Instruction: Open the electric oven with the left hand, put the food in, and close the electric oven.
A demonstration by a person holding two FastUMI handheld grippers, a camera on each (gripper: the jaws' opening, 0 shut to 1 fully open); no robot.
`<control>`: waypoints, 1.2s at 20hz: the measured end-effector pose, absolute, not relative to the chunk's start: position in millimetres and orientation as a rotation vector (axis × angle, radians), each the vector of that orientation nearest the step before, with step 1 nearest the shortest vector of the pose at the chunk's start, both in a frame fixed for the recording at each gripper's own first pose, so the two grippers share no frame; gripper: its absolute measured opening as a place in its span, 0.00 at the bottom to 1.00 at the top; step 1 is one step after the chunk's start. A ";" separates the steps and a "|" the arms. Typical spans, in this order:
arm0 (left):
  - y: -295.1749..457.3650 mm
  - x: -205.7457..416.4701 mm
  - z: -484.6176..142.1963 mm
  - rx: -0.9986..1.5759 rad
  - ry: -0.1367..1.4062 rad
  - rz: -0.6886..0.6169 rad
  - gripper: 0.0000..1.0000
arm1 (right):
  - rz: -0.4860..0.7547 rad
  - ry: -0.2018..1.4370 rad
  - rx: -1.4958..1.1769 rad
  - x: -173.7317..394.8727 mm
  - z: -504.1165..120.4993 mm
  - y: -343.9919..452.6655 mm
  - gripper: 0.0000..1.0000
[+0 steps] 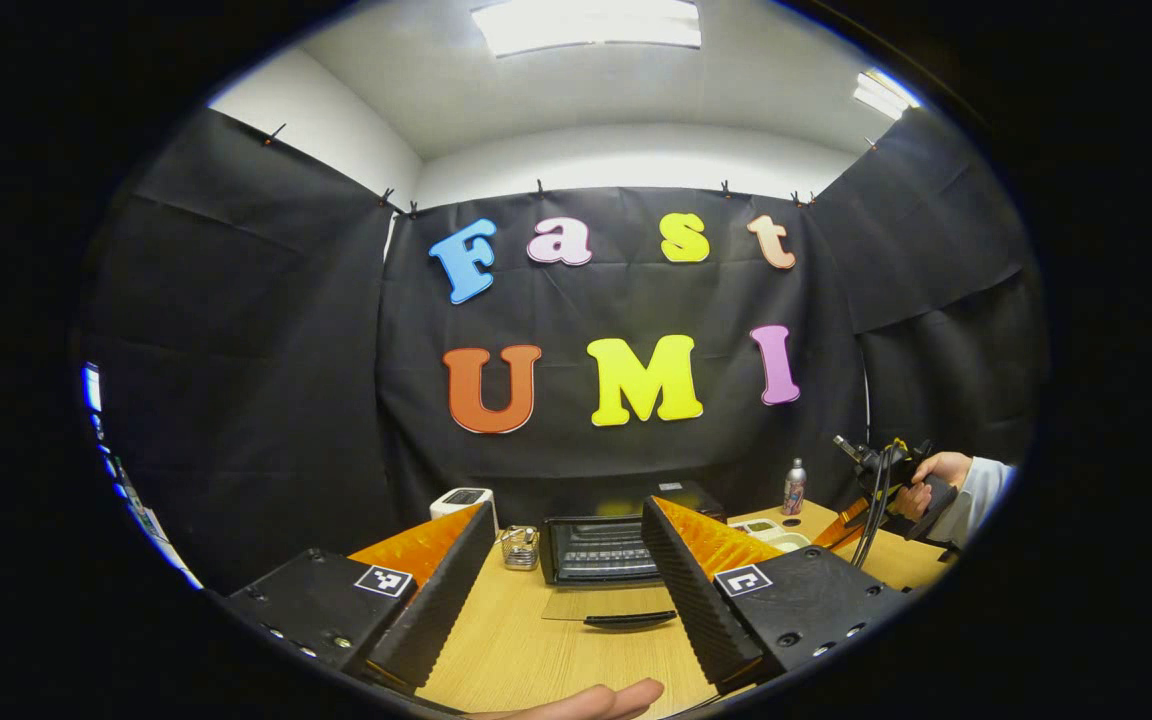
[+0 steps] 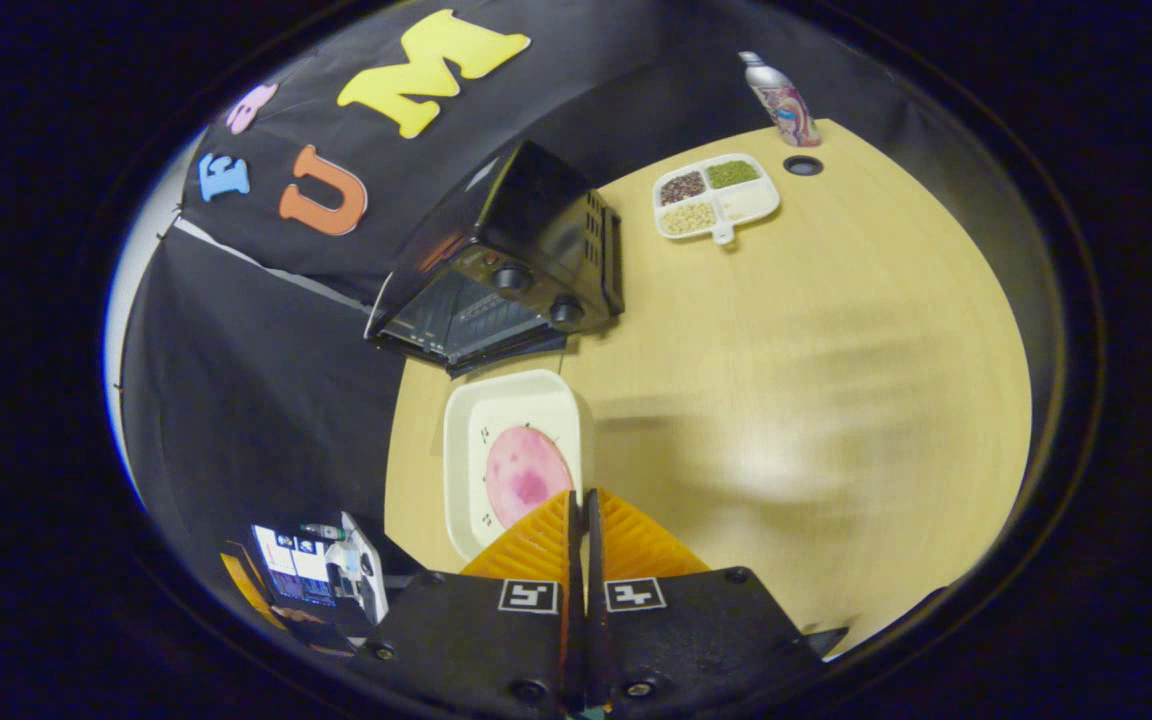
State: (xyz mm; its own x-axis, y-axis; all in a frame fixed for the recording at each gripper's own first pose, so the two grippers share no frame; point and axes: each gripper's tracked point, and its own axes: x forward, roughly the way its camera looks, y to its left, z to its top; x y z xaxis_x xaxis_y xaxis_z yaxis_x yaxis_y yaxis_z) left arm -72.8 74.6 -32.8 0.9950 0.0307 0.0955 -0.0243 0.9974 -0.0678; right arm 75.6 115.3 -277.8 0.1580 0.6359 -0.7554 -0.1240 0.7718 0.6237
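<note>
Right claw [image 2: 581, 495] seemingly pinches the food tray [image 2: 466, 440] rim; left claw [image 1: 566, 520] gapes before the open oven [image 1: 601, 550].

No readable text, brand or number can be made out. The left gripper [image 1: 568, 540] and right gripper [image 2: 584, 500] each carry square black-and-white coded markers, not words. The printed wrap on the bottle [image 2: 782, 98] and the lit screen [image 2: 298, 565] are too small and blurred to read.
</note>
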 end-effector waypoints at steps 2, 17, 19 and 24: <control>82.0 -75.0 -34.8 -0.068 -0.095 0.035 0.94 | 0.594 1.307 0.473 71.0 -271.3 134.8 0.01; 133.3 -73.8 -59.1 -0.050 -0.079 0.083 0.94 | 0.509 1.310 0.527 86.5 -299.4 278.3 0.04; 139.9 -69.4 -61.7 -0.049 -0.077 0.088 0.94 | 0.479 1.279 0.553 98.3 -303.6 292.4 0.04; 149.0 -58.4 -71.3 -0.049 -0.071 0.080 0.94 | 0.390 1.232 0.630 126.4 -323.3 317.5 0.04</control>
State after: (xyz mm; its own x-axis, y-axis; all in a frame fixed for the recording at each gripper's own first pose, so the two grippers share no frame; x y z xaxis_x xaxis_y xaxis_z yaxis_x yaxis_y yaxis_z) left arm -58.4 149.0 -71.3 0.9943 0.0812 0.0688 -0.0777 0.9956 -0.0521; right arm 126.4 317.5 -323.3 0.2993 0.5945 -0.7463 0.0569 0.7697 0.6359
